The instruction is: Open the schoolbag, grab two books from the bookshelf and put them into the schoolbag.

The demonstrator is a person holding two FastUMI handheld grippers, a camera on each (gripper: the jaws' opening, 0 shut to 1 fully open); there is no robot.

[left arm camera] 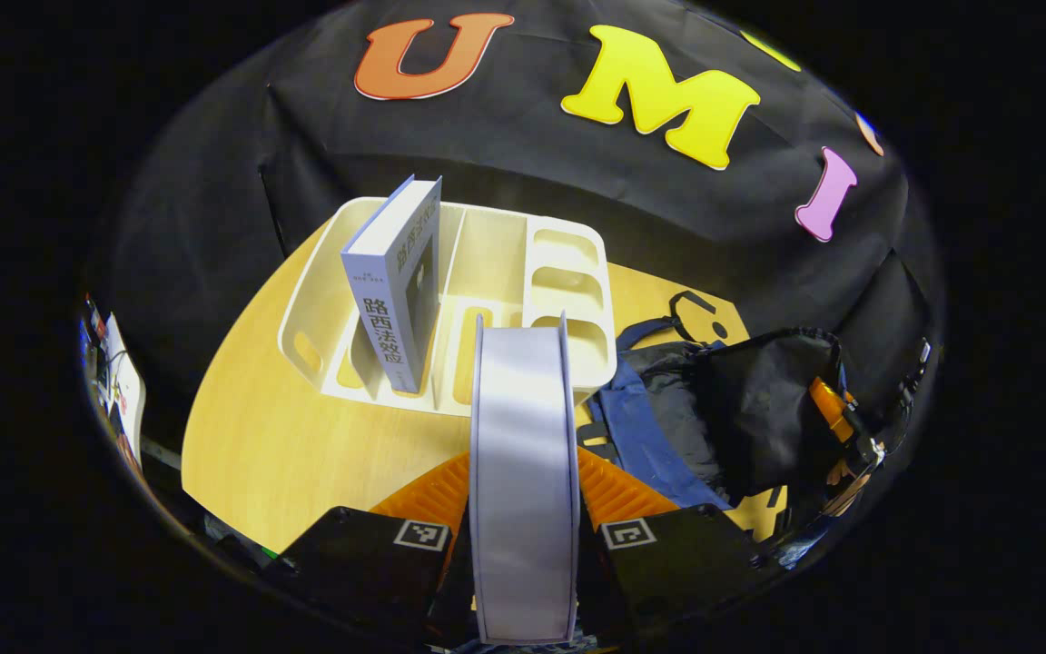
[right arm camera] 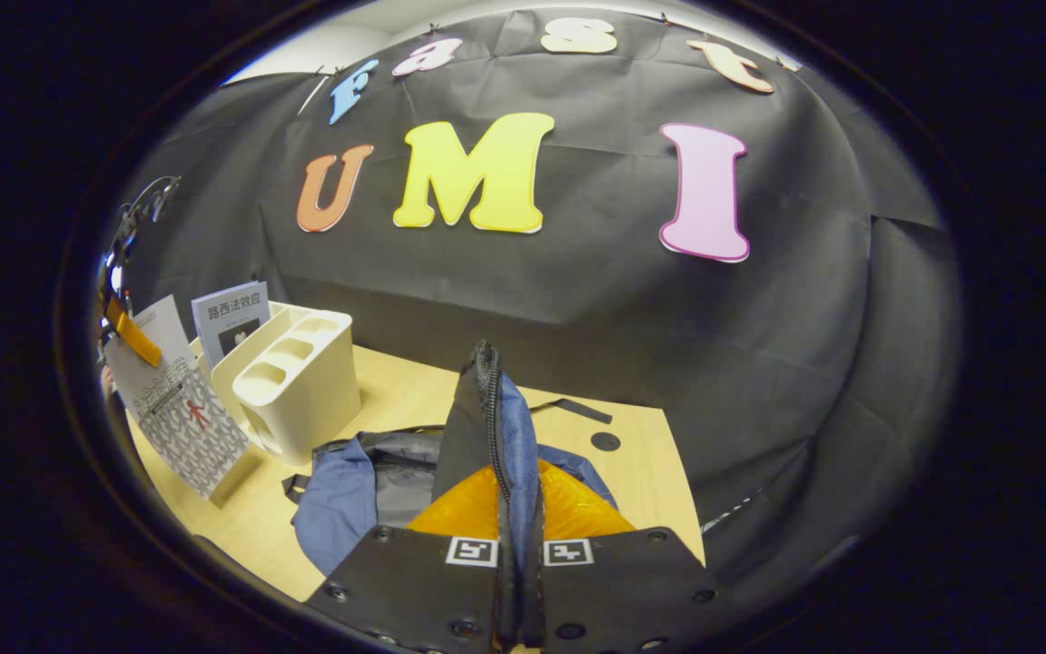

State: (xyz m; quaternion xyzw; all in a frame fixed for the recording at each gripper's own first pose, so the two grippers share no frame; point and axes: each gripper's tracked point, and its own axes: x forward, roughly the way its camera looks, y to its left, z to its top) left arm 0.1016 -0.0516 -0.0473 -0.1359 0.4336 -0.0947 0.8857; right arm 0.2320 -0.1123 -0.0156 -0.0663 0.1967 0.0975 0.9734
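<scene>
Pale book (left arm camera: 523,481), pinched upright by the left gripper (left arm camera: 523,509), sits left of the schoolbag (left arm camera: 741,418), whose zipper edge (right arm camera: 491,400) the right gripper (right arm camera: 520,545) clamps open.

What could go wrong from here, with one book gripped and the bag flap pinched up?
1. The left tool grips the book by one edge only; it may pivot or slip on the way to the schoolbag.
2. The right tool pinches just the zipper edge; if the fabric slides out, the opening likely collapses.
3. The second book stands loose in the bookshelf and could tip if the shelf gets knocked.
</scene>
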